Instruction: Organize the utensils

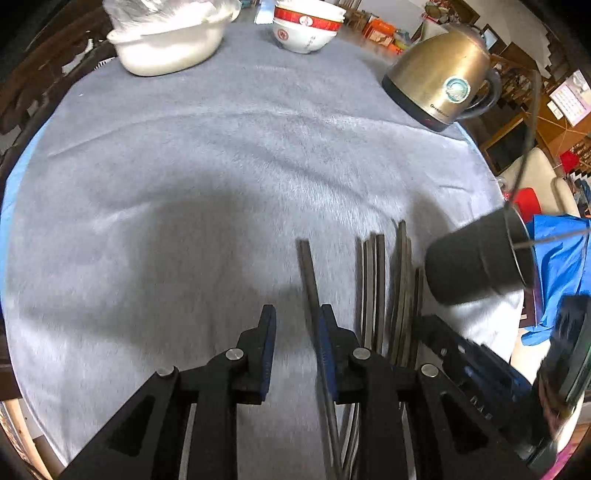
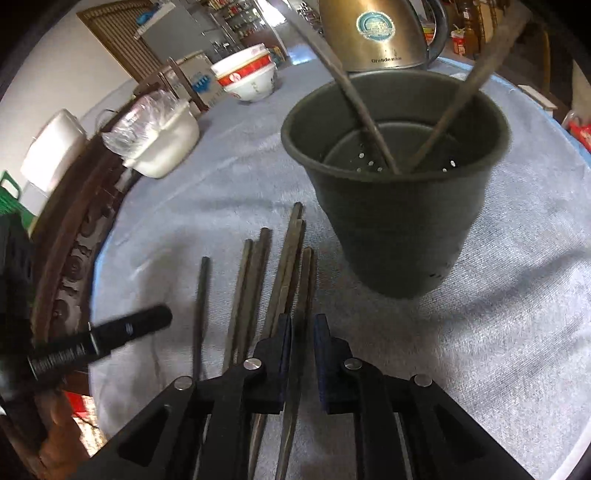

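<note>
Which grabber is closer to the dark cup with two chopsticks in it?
The right gripper. It sits just in front of the dark cup, over the chopsticks on the cloth. The left gripper is farther off, on the other side of those chopsticks.

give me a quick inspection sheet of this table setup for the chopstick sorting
surface: round table under a grey cloth, wrinkled, blue edge showing
job's things: dark holder cup upright with two chopsticks leaning inside; loose chopsticks lying side by side on the cloth beside it
clutter: brass-coloured kettle, stacked red and white bowls, white dish with plastic wrap
grippers: left gripper with jaws apart, nothing pressed between them, one chopstick by its right finger; right gripper narrowly parted over a chopstick, grip cannot be confirmed
cables: thin wire running past the kettle
surroundings: carved wooden chair, shelves and boxes behind
</note>
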A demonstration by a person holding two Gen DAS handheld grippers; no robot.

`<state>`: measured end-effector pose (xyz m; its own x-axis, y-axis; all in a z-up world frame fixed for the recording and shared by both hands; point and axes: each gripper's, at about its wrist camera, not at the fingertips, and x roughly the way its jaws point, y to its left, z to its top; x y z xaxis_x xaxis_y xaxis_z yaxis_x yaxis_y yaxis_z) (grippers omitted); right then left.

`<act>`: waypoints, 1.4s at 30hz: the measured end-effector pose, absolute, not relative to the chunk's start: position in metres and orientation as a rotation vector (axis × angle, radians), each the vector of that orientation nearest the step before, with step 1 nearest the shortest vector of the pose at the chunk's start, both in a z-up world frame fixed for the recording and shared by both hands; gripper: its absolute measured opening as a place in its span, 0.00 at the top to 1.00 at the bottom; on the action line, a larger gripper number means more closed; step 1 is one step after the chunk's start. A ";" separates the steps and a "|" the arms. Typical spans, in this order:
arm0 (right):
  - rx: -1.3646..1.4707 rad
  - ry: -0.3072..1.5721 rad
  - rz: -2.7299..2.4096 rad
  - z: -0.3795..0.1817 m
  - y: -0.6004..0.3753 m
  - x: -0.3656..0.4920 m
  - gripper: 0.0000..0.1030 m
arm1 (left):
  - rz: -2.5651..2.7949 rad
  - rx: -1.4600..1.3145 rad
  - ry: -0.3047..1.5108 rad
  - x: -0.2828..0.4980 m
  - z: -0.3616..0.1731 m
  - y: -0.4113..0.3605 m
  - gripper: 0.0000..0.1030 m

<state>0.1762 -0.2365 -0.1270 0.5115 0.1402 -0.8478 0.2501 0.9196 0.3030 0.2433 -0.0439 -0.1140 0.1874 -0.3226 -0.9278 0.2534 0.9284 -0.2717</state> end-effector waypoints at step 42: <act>0.491 0.604 0.166 0.001 -0.266 0.084 0.93 | -0.429 -0.104 0.922 0.184 0.040 -0.022 0.94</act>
<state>0.0841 -0.2658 0.0008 0.8140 0.2892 -0.5037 -0.0079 0.8726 0.4883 0.1844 -0.0221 0.0404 0.5266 -0.4025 -0.7488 0.3144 0.9106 -0.2684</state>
